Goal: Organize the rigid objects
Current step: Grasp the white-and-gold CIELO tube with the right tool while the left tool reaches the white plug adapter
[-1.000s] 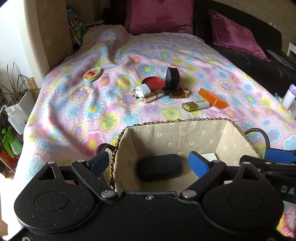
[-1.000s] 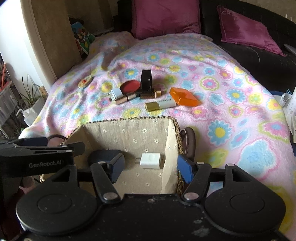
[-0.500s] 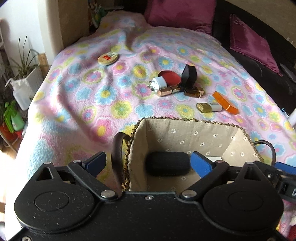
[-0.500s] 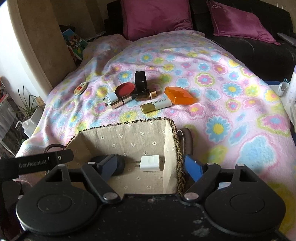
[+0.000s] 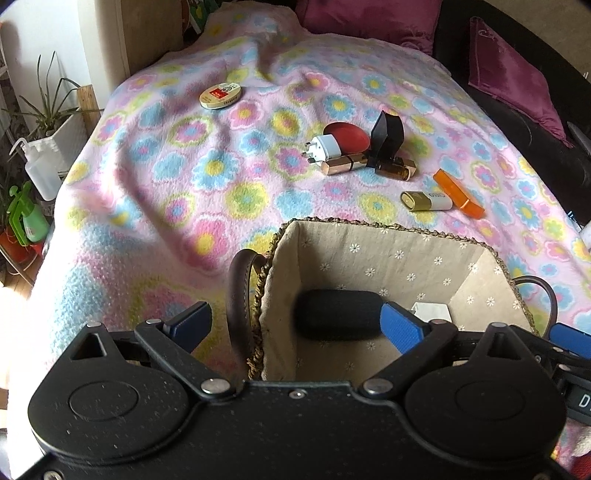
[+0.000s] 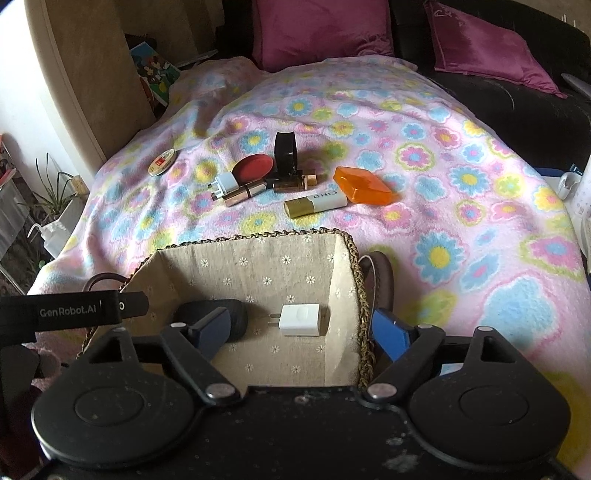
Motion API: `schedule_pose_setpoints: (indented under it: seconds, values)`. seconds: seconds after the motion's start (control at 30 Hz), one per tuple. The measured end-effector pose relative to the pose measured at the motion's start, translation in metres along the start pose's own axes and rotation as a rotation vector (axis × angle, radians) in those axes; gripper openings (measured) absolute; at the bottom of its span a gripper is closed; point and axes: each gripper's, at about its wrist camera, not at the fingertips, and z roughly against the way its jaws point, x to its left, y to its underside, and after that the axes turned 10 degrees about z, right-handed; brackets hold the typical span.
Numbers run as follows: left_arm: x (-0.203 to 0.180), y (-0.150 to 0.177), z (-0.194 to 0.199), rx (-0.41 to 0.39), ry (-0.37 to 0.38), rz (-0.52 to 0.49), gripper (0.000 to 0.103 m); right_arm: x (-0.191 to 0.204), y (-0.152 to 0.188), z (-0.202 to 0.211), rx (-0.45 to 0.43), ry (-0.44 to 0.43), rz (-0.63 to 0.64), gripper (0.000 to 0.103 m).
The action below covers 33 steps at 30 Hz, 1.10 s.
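On a bed spread with a flowered blanket (image 6: pixel 461 229), a fabric-lined basket (image 6: pixel 266 273) sits at the near edge, holding a black case (image 5: pixel 338 314) and a white charger (image 6: pixel 300 319) side by side on its floor. The left gripper (image 5: pixel 295 325) straddles the basket's left wall and brown handle (image 5: pixel 238 295), jaws wide and holding nothing, one fingertip outside, the other over the black case. The right gripper (image 6: pixel 301 330) straddles the basket's right wall the same way, jaws wide and empty. Beyond the basket's far rim lie a gold-and-white tube (image 6: pixel 316 204) and, just beside it, an orange box (image 6: pixel 362 185). Farther out is a cluster: a white plug (image 6: pixel 224 184), a rose-gold lipstick (image 6: pixel 245 194), a brown bottle (image 6: pixel 291 182), a red disc (image 6: pixel 255 168) and an upright black band (image 6: pixel 285 151). A round tin (image 6: pixel 161 162) lies well apart, far left of the basket. Magenta cushions (image 6: pixel 321 29) rest behind.
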Motion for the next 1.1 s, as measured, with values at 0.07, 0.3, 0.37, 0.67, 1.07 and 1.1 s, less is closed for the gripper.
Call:
schedule_pose_setpoints:
  seconds: [0.07, 0.3, 0.37, 0.67, 1.07, 1.1]
  values:
    - [0.002, -0.002, 0.0, 0.008, -0.002, 0.014, 0.095, 0.001, -0.001, -0.001, 0.004, 0.001, 0.006, 0.085]
    - [0.008, -0.017, 0.001, 0.048, 0.004, 0.076, 0.095, 0.003, -0.01, 0.002, -0.011, -0.014, 0.038, 0.085]
    - [0.008, -0.024, 0.003, 0.051, -0.014, 0.078, 0.095, 0.002, -0.017, 0.002, -0.022, -0.024, 0.046, 0.085]
    - [-0.004, -0.083, -0.013, 0.012, -0.013, 0.05, 0.095, -0.009, -0.083, -0.029, -0.056, -0.024, 0.166, 0.084]
    - [-0.032, -0.144, -0.113, 0.151, -0.036, 0.01, 0.094, -0.027, -0.14, -0.163, 0.181, -0.153, 0.271, 0.081]
    - [-0.033, -0.146, -0.12, 0.166, -0.036, 0.012, 0.094, -0.028, -0.141, -0.173, 0.209, -0.162, 0.271, 0.081]
